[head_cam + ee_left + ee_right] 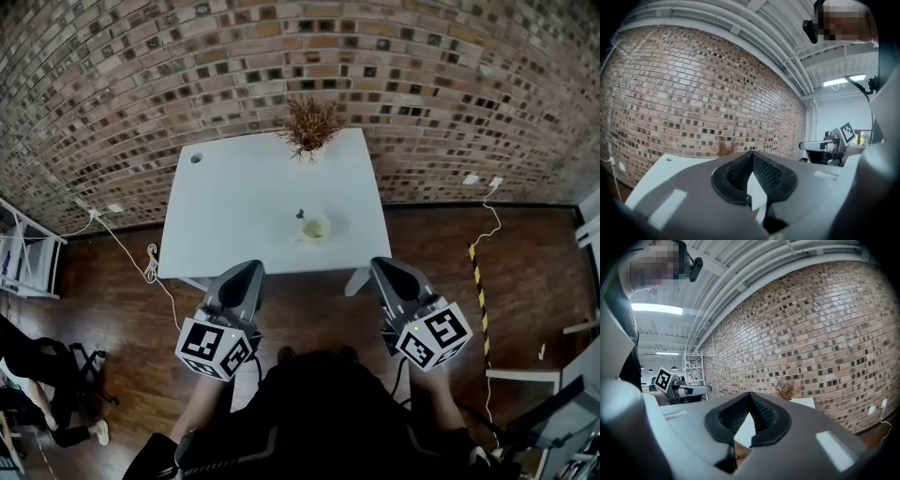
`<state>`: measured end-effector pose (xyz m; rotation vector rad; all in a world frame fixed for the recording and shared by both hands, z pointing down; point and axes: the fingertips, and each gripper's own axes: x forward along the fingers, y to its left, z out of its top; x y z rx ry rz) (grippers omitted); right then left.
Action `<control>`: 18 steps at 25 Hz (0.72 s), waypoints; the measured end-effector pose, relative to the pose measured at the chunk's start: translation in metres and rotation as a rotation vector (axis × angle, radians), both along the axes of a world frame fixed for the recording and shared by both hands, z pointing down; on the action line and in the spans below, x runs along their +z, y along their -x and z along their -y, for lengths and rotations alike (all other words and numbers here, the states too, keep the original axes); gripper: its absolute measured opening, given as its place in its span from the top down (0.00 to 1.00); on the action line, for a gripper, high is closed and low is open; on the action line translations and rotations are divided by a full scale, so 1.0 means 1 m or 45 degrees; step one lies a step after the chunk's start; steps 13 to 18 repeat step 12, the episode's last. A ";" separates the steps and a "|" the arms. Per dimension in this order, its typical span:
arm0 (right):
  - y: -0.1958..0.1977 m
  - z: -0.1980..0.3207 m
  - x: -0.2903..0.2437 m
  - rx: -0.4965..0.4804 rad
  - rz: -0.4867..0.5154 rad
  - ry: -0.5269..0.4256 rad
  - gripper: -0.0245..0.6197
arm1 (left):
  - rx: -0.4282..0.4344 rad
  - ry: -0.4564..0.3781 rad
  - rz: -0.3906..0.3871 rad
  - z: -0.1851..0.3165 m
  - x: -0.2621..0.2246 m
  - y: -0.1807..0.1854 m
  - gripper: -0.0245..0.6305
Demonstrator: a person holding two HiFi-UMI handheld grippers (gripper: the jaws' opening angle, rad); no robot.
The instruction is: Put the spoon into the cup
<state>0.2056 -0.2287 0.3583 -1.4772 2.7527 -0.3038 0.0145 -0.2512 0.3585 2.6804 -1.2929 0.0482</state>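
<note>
Two tools low in frame, above wooden floor [525, 281]: left hand-held gripper [248, 270] and right hand-held gripper [382, 265], both pressed together, empty. Mid-frame the cup [315, 228] stands centred on the white worktop [234, 206]; dried plant [309, 127] at its far edge, brick wall [141, 84] beyond.

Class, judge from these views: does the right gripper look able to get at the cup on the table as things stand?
Probably yes. The cup stands toward the table's front edge, with nothing between it and the right gripper, whose shut jaws would need opening.
</note>
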 end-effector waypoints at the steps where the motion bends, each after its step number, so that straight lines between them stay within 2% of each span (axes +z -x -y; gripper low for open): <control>1: -0.001 0.000 0.000 0.001 0.001 0.002 0.95 | 0.001 0.008 -0.002 -0.001 0.000 0.000 0.96; 18: 0.000 -0.002 0.000 -0.004 -0.001 0.000 0.95 | -0.008 0.044 -0.025 -0.006 0.004 0.000 0.96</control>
